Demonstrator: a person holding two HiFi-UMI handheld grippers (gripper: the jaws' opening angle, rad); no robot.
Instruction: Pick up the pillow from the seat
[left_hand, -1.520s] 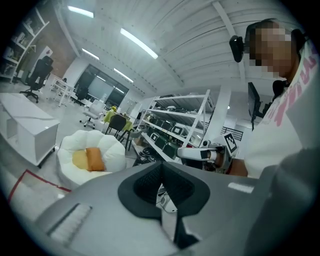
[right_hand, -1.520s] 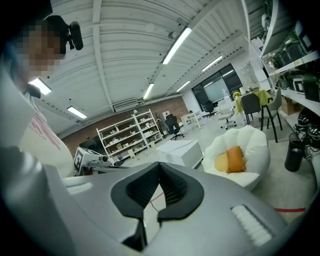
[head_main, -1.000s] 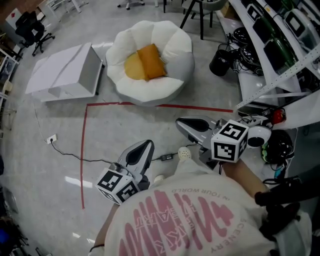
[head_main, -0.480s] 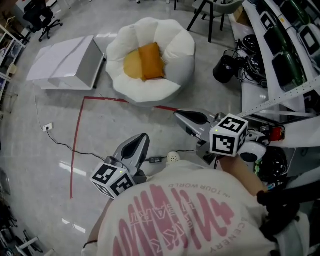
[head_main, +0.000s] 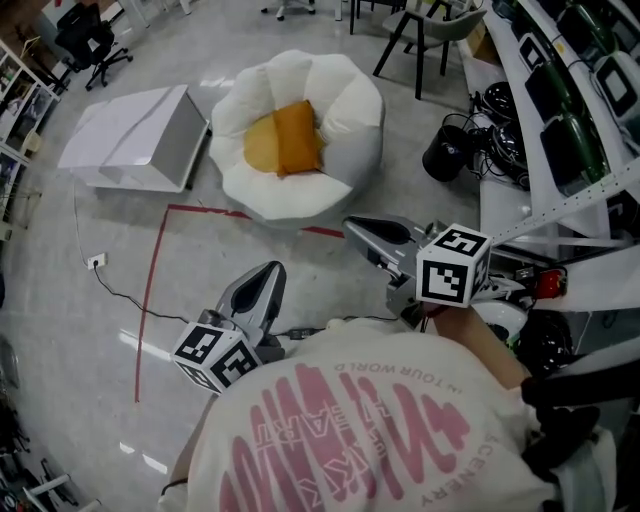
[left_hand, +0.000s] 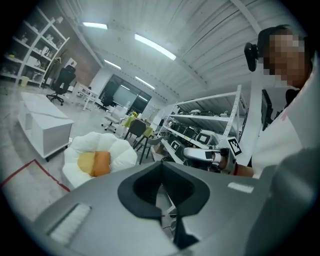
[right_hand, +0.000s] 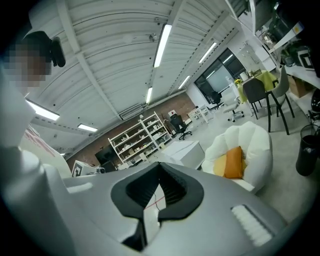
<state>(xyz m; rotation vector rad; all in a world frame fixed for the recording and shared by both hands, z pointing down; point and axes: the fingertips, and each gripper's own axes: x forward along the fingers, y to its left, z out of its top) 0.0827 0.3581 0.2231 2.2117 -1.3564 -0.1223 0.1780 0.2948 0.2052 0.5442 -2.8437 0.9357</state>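
Head view: the orange pillow (head_main: 297, 138) lies in the hollow of the white seat (head_main: 345, 100), its left edge over a yellow cushion (head_main: 260, 146). The seat stands on the floor (head_main: 80, 330), with a line of red tape (head_main: 150, 285) running up to its near edge. A white box (head_main: 130, 140) sits just left of it and a black bin (head_main: 445, 152) to its right, near a rack (head_main: 560, 120). The left gripper (head_main: 268, 272) and right gripper (head_main: 358, 228) are held in front of the person's shirt (head_main: 360, 430), both pointing toward the seat and well apart from it; the right one is the nearer

Left gripper view: the two grey fingers (left_hand: 100, 200) of the left gripper (left_hand: 161, 171) are pressed together, with nothing between them. Beyond them, up and to the left, the pillow (left_hand: 102, 163) rests on the seat (left_hand: 120, 149) beside the cushion (left_hand: 86, 162), with the box (left_hand: 42, 127) farther left. The right gripper (left_hand: 192, 153) shows at the right, before the rack (left_hand: 210, 120)

Right gripper view: the fingers (right_hand: 225, 210) of the right gripper (right_hand: 160, 169) are likewise closed tight on nothing. The pillow (right_hand: 233, 162) stands out orange in the seat (right_hand: 252, 142) at the right, well away from the tips, with the cushion (right_hand: 219, 166) at its left. The box (right_hand: 182, 151) lies behind, shelves (right_hand: 137, 137) line the far wall, and the bin (right_hand: 306, 152) is at the right edge
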